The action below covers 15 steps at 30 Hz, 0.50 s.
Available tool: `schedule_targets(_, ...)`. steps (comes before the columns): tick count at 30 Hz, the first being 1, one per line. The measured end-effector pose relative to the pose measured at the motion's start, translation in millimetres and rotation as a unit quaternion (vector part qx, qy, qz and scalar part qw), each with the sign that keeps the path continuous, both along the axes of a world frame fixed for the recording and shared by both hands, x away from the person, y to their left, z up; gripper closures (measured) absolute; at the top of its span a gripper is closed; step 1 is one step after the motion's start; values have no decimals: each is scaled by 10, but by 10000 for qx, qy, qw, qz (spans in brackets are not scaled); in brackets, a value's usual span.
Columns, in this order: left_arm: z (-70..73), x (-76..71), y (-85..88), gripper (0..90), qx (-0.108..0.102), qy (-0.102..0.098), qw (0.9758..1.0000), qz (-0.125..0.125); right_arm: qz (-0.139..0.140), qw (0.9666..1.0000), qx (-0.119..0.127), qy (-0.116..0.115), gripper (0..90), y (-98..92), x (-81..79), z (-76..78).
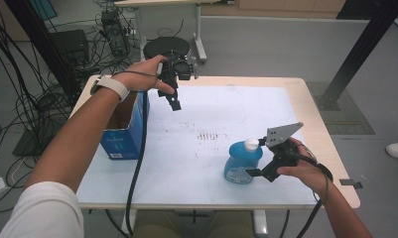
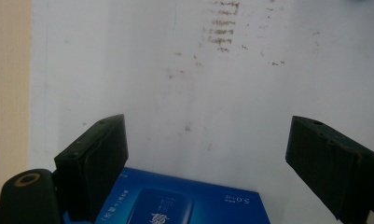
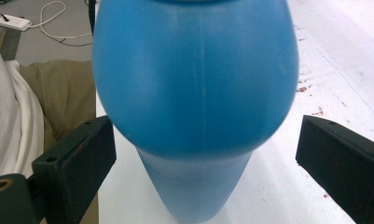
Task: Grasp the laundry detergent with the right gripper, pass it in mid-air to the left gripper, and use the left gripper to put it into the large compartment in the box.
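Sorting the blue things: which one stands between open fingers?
The bottle, with a white cap, between the right gripper's fingers. The box stands apart by the left edge.

- my left gripper [image 1: 172, 95]: all black, chunky square jaws, fat black cable hanging off it
- right gripper [image 1: 262, 172]: grey three-cornered plate on top
- white watch [image 1: 112, 87], white sleeve [image 1: 42, 210]

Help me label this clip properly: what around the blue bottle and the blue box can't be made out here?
- Blue plastic bottle: its label is too small in the high view; its white cap is cut off by the top edge in the right gripper view.
- Blue cardboard box: its inside is hidden by its own wall and the person's left forearm in the high view; its print is blurred in the left gripper view.
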<state>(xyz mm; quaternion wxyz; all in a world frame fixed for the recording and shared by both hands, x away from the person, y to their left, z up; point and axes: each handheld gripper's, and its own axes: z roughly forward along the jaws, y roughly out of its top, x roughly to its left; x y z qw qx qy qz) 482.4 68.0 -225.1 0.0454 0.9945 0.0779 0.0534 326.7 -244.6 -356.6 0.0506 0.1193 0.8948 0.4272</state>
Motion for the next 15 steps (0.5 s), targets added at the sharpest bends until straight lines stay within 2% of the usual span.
schedule_targets(15, 3, 1, -3, 132, 22, -4, 10000, -4, 6, 10000, -7, -4, 51, 2, -2, -3)
